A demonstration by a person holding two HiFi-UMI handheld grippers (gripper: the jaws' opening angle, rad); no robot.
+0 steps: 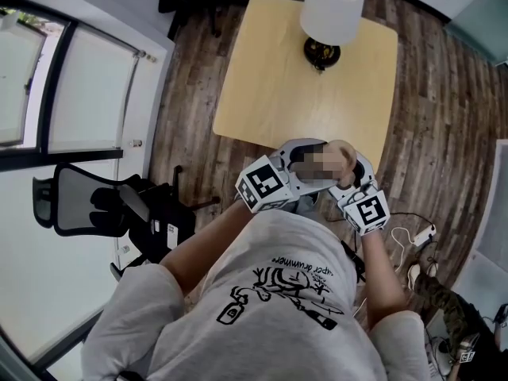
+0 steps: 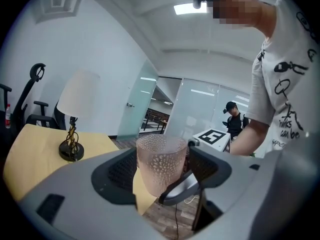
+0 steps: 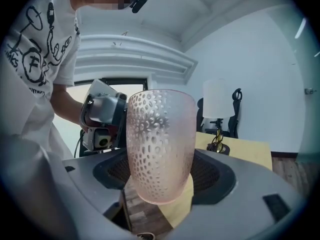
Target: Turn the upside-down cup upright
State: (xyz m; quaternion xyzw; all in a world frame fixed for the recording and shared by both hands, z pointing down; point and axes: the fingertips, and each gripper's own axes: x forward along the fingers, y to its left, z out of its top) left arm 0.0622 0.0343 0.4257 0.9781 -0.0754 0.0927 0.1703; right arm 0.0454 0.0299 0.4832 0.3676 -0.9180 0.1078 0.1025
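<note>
A pink dimpled glass cup hangs in the air with its mouth up, above the near edge of the wooden table. My right gripper is shut on its lower half, and one of its fingers curls round the cup's base in the left gripper view. My left gripper faces it from the other side, jaws wide open, with the cup standing between the pads untouched. In the head view both grippers meet in front of the person's chest, where a mosaic patch hides most of the cup.
A table lamp with a white shade stands at the table's far edge. A black office chair is on the left by the window. A power strip and cables lie on the floor at the right. Another person stands in the background.
</note>
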